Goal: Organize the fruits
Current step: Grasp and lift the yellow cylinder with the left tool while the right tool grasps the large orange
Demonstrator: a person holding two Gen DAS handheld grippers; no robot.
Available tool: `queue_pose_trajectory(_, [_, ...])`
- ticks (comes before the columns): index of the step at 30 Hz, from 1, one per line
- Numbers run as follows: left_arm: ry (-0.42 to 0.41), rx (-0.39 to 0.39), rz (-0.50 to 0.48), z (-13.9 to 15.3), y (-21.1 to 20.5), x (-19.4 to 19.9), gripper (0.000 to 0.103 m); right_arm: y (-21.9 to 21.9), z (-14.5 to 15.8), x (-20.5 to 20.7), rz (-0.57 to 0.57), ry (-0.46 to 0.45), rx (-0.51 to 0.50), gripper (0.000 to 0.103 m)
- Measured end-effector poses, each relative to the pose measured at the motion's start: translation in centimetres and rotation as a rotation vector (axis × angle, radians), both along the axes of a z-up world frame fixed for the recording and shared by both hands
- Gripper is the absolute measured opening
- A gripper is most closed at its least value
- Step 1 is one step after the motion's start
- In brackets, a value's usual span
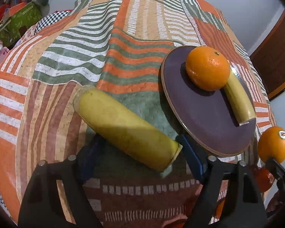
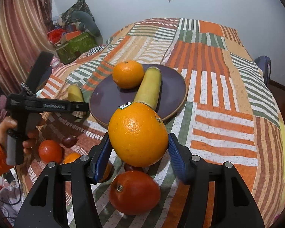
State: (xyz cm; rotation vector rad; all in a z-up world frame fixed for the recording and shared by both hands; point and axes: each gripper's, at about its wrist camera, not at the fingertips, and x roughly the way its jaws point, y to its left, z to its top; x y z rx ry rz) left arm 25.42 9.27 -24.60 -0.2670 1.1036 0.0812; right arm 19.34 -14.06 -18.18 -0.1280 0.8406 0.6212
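A purple plate (image 1: 203,117) (image 2: 172,87) lies on the patchwork cloth and holds an orange (image 1: 208,68) (image 2: 127,74) and a banana piece (image 1: 237,102) (image 2: 149,88). My left gripper (image 1: 136,157) is closed on a second banana piece (image 1: 123,125), held just left of the plate; its tip shows in the right wrist view (image 2: 75,94). My right gripper (image 2: 138,152) is shut on a stickered orange (image 2: 138,134) (image 1: 273,144), held above the cloth near the plate's front edge.
A red tomato (image 2: 134,191) lies under the right gripper, another (image 2: 50,151) to the left, with a small orange (image 2: 72,157) and a dark fruit (image 2: 69,140). Boxes and clutter (image 2: 74,43) stand beyond the bed's far left.
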Motion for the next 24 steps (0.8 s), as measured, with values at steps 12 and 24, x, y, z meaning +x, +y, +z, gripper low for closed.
queue_pose_trajectory(12, [-0.002, 0.007, -0.079, 1.2, 2.7, -5.2, 0.037, -0.8, 0.4, -0.2, -0.025, -0.012, 0.005, 0.055])
queue_pose_trajectory(24, [-0.005, 0.126, -0.171, 3.3, 0.8, -5.6, 0.074, -1.1, 1.4, 0.7, -0.05, -0.035, 0.002, 0.055])
